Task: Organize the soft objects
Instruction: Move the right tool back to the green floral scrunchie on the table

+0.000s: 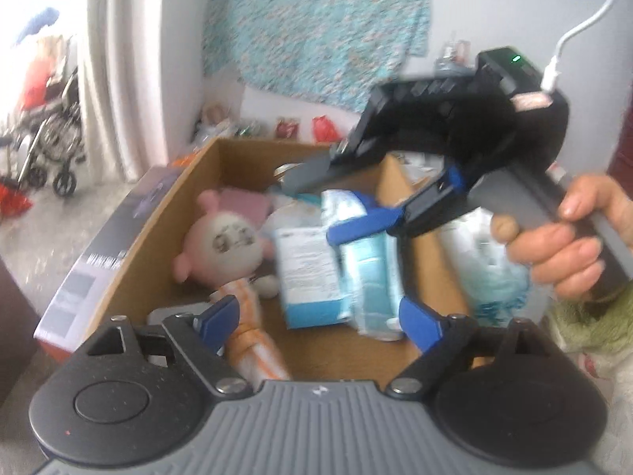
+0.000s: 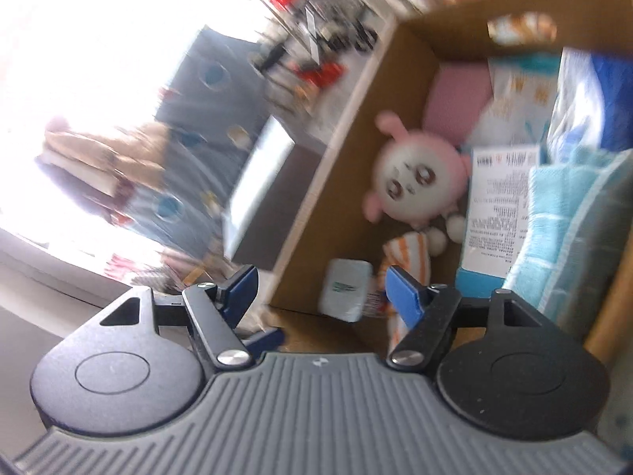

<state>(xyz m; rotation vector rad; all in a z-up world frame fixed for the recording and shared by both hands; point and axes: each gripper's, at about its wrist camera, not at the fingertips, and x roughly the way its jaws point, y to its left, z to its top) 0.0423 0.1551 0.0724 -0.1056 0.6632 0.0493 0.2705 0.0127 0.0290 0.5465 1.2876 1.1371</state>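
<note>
An open cardboard box [image 1: 158, 229] holds a pink round-headed plush doll [image 1: 227, 243], an orange-striped cloth [image 1: 253, 340], a blue-and-white carton [image 1: 308, 273] and light-blue wrapped packs [image 1: 368, 269]. My left gripper [image 1: 320, 318] hovers over the box's near end, open, with nothing pressed between its blue pads. A hand [image 1: 569, 237] holds my right gripper [image 1: 308, 211] above the packs. It is open and empty. In the right wrist view the right gripper [image 2: 322, 291] stands over a small pale packet [image 2: 344, 291], near the doll [image 2: 419, 182], striped cloth [image 2: 407, 253], carton [image 2: 498, 206] and blue towel [image 2: 561, 213].
A wheelchair [image 1: 51, 134] and white curtain [image 1: 122, 59] stand at the far left. A teal patterned cloth [image 1: 316, 27] hangs on the wall behind the box. A green towel [image 1: 593, 324] lies right of the box. A dark blue patterned piece of furniture [image 2: 190, 150] sits beyond the box wall [image 2: 336, 182].
</note>
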